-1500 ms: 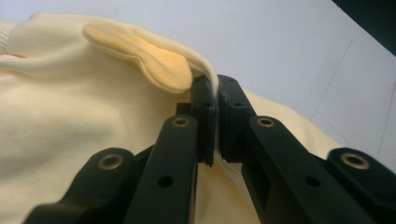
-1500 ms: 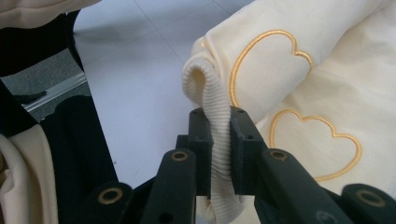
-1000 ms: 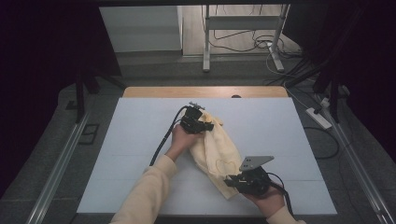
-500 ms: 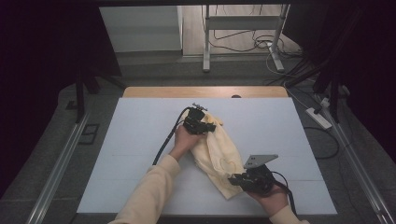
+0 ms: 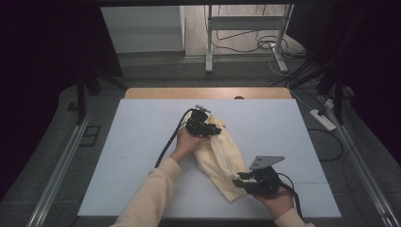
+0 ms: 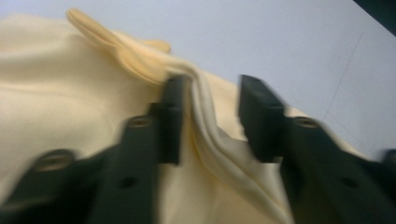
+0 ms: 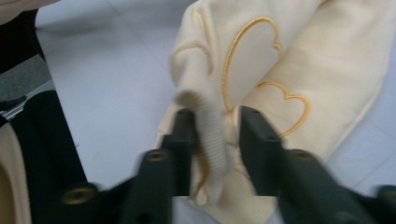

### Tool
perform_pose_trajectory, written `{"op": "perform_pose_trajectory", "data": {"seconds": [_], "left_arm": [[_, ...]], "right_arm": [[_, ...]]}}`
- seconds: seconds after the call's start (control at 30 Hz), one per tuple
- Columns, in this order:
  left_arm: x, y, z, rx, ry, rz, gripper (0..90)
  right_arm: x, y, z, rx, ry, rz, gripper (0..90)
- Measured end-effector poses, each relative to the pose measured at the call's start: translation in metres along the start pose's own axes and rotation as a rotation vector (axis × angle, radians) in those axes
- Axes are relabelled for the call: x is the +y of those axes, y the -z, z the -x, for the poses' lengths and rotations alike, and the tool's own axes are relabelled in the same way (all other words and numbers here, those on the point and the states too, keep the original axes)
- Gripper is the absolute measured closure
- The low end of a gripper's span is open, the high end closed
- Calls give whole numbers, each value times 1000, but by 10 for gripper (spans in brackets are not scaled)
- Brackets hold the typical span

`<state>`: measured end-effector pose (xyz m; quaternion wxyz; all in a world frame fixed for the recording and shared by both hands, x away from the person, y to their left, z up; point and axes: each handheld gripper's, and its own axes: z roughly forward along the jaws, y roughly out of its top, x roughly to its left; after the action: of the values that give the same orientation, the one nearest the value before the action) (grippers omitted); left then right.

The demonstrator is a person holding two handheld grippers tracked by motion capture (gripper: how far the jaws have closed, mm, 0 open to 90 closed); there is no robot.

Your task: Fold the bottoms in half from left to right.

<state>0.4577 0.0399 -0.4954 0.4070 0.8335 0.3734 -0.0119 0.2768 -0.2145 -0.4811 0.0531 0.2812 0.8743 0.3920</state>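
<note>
- High view: a pale yellow garment (image 5: 220, 158) lies crumpled on the desk (image 5: 142, 127), running diagonally from the middle toward the near right edge.
- Right gripper view: a ribbed edge of the garment (image 7: 210, 135) stands up between the jaws of the right hand-held gripper (image 7: 215, 140); the jaws sit a little apart with the fold between them, and embroidered golden outlines (image 7: 252, 60) show on the cloth beyond.
- Left gripper view: the left hand-held gripper (image 6: 210, 116) has its jaws apart, a raised ridge of the cloth (image 6: 140, 60) lying against the inner face of one jaw, the other jaw clear of it.
- In the high view the left hand-held gripper (image 5: 203, 125) rests at the far end of the garment, the right hand-held gripper (image 5: 255, 182) at the near end.
- The desk top is a white, matte sheet with faint seams; a wooden strip (image 5: 208, 92) shows along its far edge.
- Around it: grey floor, metal rails (image 5: 56, 175) at both sides, a metal stand (image 5: 246, 33) with loose cables (image 5: 250, 45) behind, a power strip (image 5: 323, 119) at right, dark surroundings.
</note>
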Motion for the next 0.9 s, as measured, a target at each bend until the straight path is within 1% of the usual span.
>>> {"op": "perform_pose_trajectory", "data": {"seconds": [0.03, 0.1, 0.13, 0.23, 0.3, 0.37, 0.5, 0.6, 0.67, 0.77, 0.87, 0.9], "left_arm": [[0, 3, 2, 4, -7, 6, 476], [1, 11, 5, 20, -21, 22, 414], [0, 15, 7, 29, -26, 32, 393], [-3, 26, 8, 19, -29, 57, 373], [-5, 33, 10, 27, -39, 61, 361], [-9, 39, 11, 28, -49, 71, 359], [-20, 51, 13, 18, -58, 95, 351], [-26, 58, 16, 17, -70, 103, 351], [-30, 62, 17, 19, -80, 100, 351], [-35, 67, 18, 23, -88, 88, 344], [-42, 75, 21, 42, -104, 86, 342], [-45, 77, 21, 43, -103, 91, 342]], "right_arm": [[1, 2, 0, -6, -5, 7, 555], [2, 4, 0, -30, -6, 29, 474], [3, 6, 0, -36, -8, 36, 443], [6, 10, -1, -54, -1, 66, 385], [8, 12, -1, -55, 0, 81, 376], [9, 13, 0, -57, -2, 85, 369], [12, 15, 2, -62, -12, 96, 367], [15, 16, 3, -60, -18, 104, 367], [17, 17, 4, -55, -33, 105, 367], [21, 16, 6, -56, -39, 103, 367], [26, 16, 7, -59, -40, 106, 367], [28, 16, 8, -60, -41, 108, 367]]}}
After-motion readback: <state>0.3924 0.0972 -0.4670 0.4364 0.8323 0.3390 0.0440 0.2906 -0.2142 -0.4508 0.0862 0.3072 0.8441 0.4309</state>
